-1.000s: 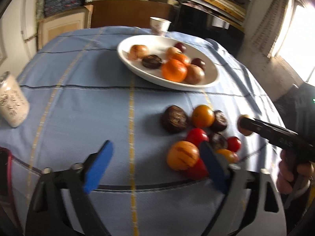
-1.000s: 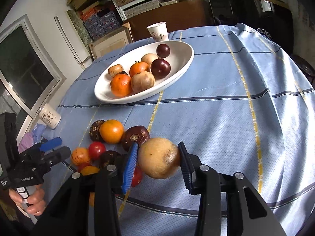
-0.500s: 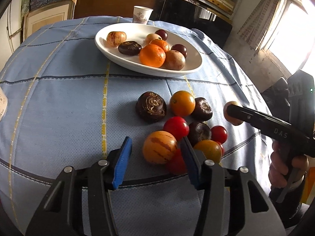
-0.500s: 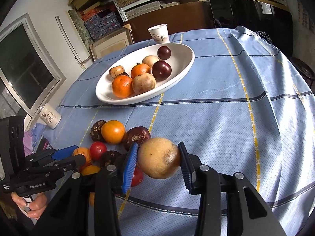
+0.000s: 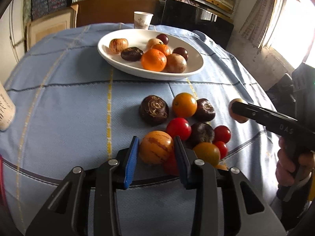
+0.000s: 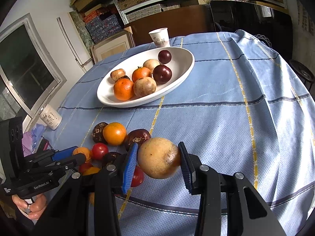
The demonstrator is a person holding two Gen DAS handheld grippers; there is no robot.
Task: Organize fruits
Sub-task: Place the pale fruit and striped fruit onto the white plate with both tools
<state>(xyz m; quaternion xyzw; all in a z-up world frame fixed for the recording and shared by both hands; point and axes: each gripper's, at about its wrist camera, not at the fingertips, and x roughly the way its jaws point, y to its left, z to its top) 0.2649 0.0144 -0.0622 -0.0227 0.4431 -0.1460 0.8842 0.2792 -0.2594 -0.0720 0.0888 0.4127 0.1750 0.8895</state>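
At the counter's [image 5: 59, 102] left edge stands a white jar [image 5: 5, 110]. The left tongs [image 5: 155, 151] are closing around a striped orange fruit [image 5: 156, 149] at the near-left side of a loose pile of fruit [image 5: 183, 122] lying on the blue checked cloth near the near edge; both blue pads lie against the fruit's sides. The pile holds dark brown, orange and red fruits, several touching one another. Farther back, toward the far edge, a white oval bowl [image 5: 118, 59] holds oranges, dark plums and tan fruits, and a paper cup [image 5: 142, 19] stands just behind it. To the right of the pile, the right tongs [image 6: 157, 163] grip a tan round fruit [image 6: 158, 160] between their pads, held above the cloth, apart from the pile. The right half of the counter is bare cloth.
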